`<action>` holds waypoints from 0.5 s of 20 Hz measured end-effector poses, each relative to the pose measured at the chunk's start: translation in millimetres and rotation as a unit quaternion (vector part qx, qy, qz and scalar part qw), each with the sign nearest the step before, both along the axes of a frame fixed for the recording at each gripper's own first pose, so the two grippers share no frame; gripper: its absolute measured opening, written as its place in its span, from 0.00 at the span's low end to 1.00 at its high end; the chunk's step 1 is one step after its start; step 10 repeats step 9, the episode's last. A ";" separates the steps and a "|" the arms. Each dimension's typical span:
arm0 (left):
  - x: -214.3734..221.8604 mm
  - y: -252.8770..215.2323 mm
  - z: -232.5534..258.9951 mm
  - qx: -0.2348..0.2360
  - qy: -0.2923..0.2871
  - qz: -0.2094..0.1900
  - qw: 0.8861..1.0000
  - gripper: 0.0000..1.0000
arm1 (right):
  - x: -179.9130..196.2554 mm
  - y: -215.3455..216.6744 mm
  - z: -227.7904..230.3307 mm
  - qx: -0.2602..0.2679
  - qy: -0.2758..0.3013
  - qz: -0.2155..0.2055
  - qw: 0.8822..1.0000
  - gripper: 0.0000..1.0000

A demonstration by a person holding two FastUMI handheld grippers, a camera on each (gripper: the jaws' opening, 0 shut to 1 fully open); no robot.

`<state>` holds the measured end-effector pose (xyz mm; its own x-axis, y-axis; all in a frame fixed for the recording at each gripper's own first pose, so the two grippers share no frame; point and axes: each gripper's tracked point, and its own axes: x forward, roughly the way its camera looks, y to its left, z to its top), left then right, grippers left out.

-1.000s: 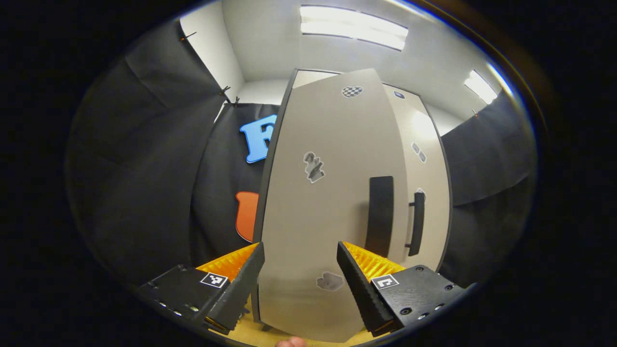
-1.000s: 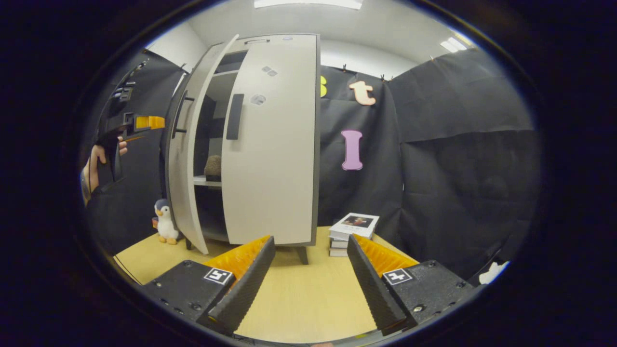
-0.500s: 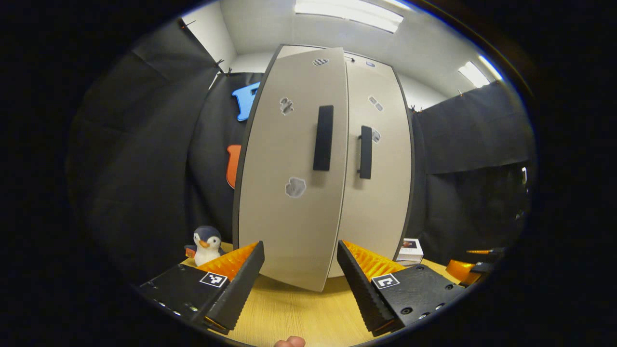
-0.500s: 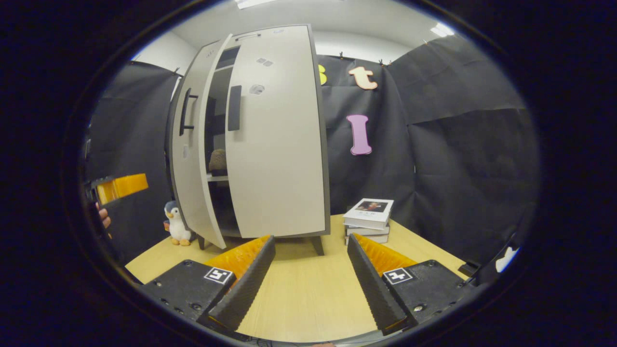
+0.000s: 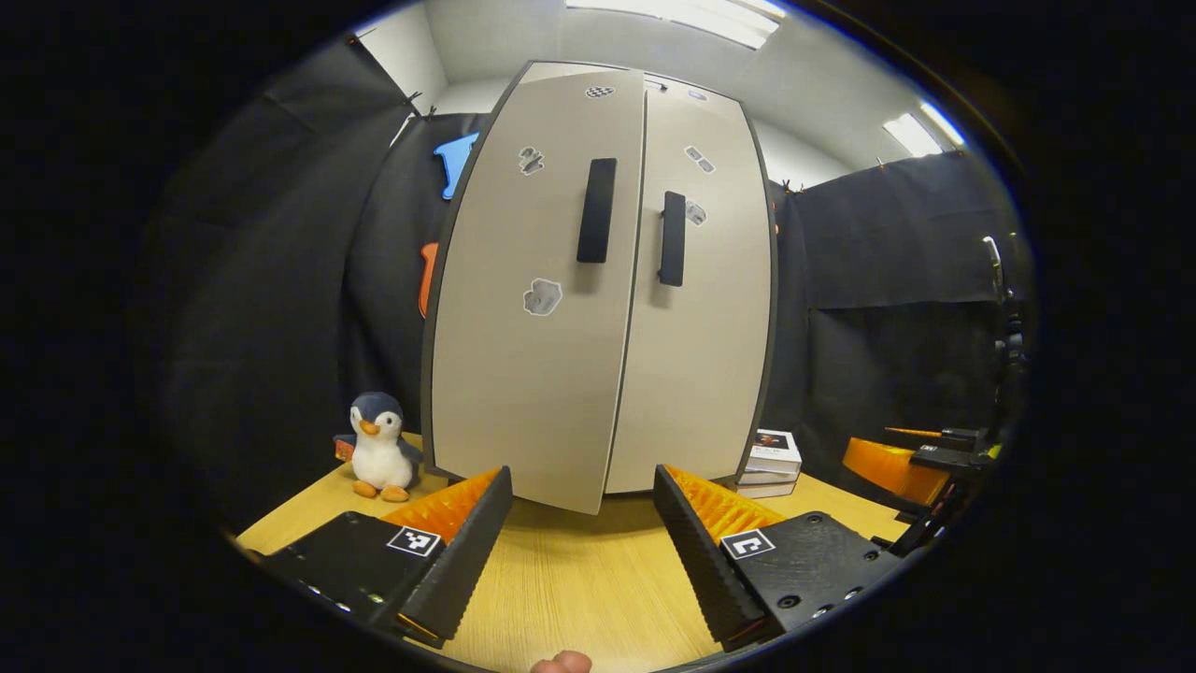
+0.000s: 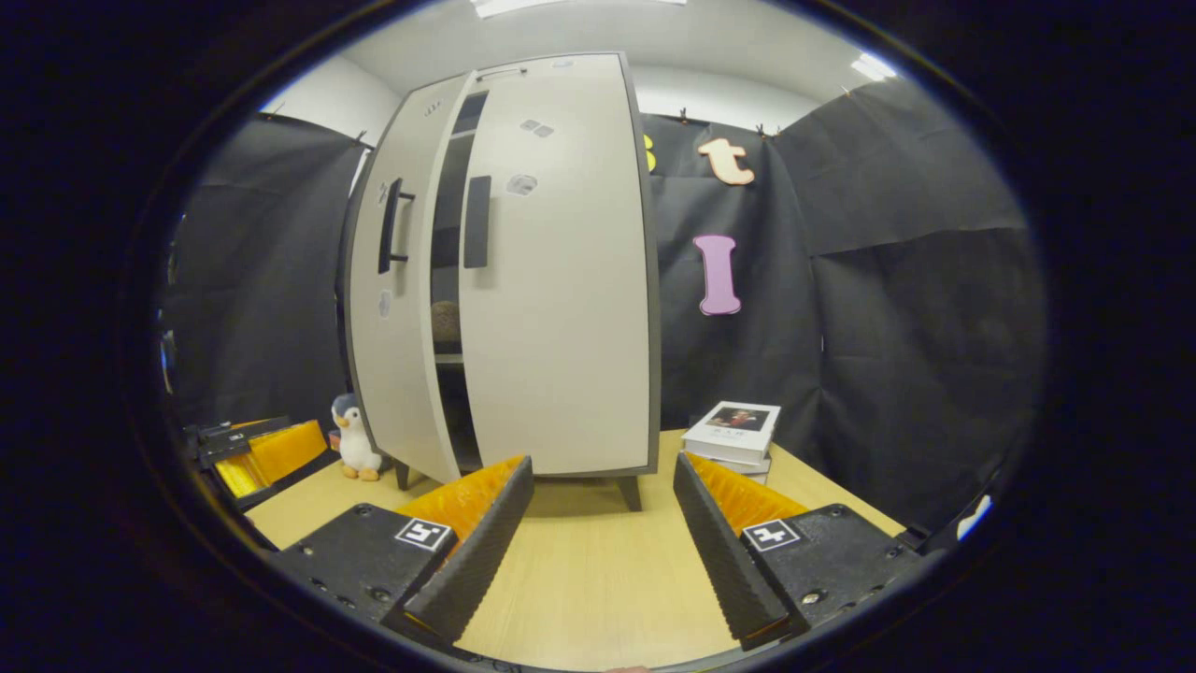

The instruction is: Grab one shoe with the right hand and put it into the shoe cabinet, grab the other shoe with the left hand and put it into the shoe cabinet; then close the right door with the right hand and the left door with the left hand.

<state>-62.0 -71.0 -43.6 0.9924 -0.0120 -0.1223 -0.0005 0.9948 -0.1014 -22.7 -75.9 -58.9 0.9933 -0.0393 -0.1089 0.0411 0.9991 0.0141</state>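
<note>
I'm on the last step: the left door (image 6: pixel 397 308) stands slightly ajar. My left gripper (image 5: pixel 579 551) and right gripper (image 6: pixel 603 551) gape empty. Next, I'd push it flush.

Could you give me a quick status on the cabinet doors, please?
Both grippers open, empty, clear of the cabinet. Right door shut; left door ajar, gap showing a shoe inside. Nothing blocking the swing.

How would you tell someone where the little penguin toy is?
Find the tall pale shoe cabinet on the wooden table. By its left foot, against the black cloth, stands the penguin toy. It is soft, with a white belly and orange beak; the books lie on the cabinet's other side.
</note>
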 end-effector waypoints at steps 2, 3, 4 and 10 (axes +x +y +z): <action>2.3 -0.3 3.0 0.006 -0.004 -0.002 1.000 0.93 | -1.2 -0.6 -3.2 -0.002 0.002 -0.004 1.000 0.99; 3.3 -1.3 3.2 0.005 -0.005 -0.004 1.000 0.93 | -1.8 0.7 -4.7 0.001 0.004 -0.002 1.000 1.00; 4.1 -2.5 3.0 0.006 -0.005 -0.005 1.000 0.93 | -2.5 2.0 -6.8 0.002 0.007 -0.001 1.000 0.98; 2.8 -4.0 12.0 0.009 -0.017 -0.004 1.000 0.93 | -3.8 3.2 -10.4 0.003 0.012 0.000 1.000 0.99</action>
